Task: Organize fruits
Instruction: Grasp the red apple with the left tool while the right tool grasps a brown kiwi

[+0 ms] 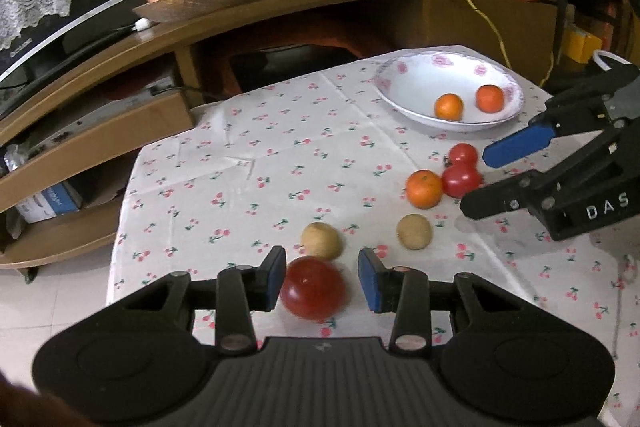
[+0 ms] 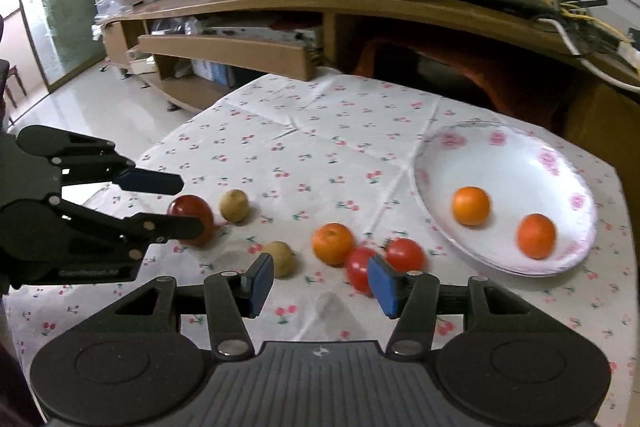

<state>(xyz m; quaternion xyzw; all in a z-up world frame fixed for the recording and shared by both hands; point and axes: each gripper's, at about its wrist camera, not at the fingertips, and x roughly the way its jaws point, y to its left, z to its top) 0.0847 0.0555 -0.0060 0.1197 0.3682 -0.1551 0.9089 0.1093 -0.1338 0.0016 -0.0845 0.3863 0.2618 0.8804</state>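
Here the left gripper (image 1: 322, 281) fingers stand apart around a red tomato (image 1: 313, 287), unclamped.

tablecloth (image 1: 280, 163): thin cloth, matt, creased, cherry print
plate (image 2: 520, 163): glossy glazed white, pink flowers
tomato (image 1: 313, 287): smooth, shiny skin
my left gripper (image 1: 322, 281): matt black plastic, blue pads
shelf (image 2: 360, 7): smooth brown wood
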